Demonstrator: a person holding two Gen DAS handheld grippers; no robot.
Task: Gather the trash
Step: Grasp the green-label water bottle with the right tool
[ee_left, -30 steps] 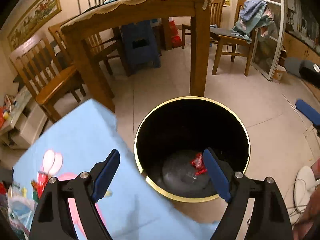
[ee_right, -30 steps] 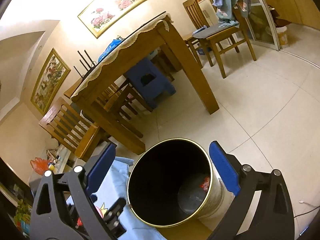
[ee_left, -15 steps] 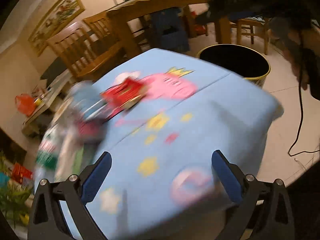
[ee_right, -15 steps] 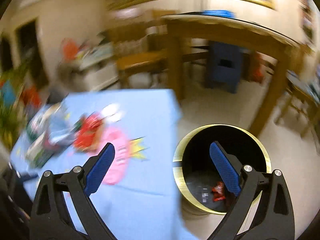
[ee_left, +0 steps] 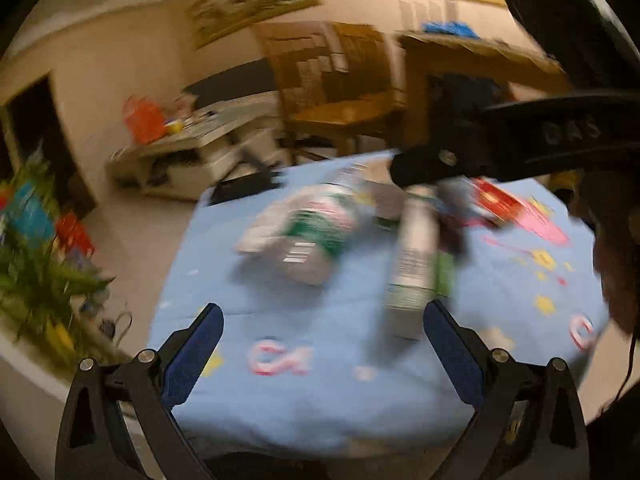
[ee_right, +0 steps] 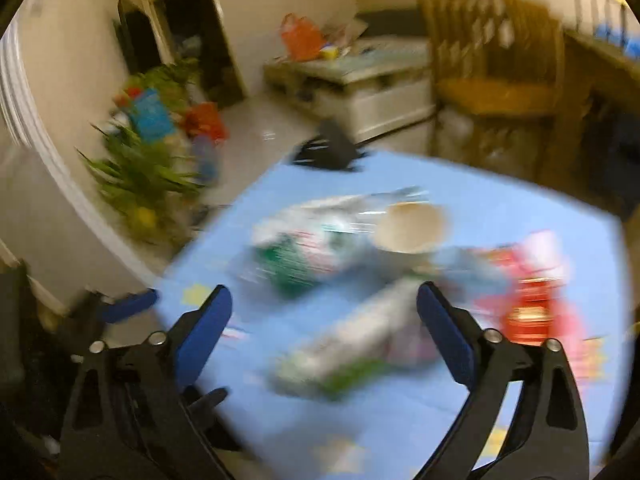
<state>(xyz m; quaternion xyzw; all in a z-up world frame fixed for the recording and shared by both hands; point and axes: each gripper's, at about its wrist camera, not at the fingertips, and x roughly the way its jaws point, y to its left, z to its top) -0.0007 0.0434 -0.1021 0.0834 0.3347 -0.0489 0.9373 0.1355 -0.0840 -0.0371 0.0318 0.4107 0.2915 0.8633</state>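
Observation:
Both views are motion-blurred. Trash lies on a table with a light blue cartoon cloth (ee_left: 320,392): a crumpled white-and-green plastic bag (ee_left: 308,236), a long green-and-white carton (ee_left: 412,264) lying down, and a red wrapper (ee_left: 496,200). In the right wrist view the bag (ee_right: 304,248), a beige paper bowl (ee_right: 412,226), the carton (ee_right: 356,344) and the red wrapper (ee_right: 532,304) show on the cloth (ee_right: 500,216). My left gripper (ee_left: 322,354) is open and empty above the near cloth. My right gripper (ee_right: 324,336) is open and empty above the carton; it also crosses the left wrist view (ee_left: 500,152).
A low white cabinet (ee_right: 384,92) with an orange bag (ee_right: 300,38) stands beyond the table. A wooden chair (ee_right: 496,80) stands at the right. Green plants (ee_right: 144,176) stand on the floor at the left. The bin is out of view.
Both grippers have swung away from the black gold-rimmed bin and now face the trash on the blue cloth. Both stay open and empty.

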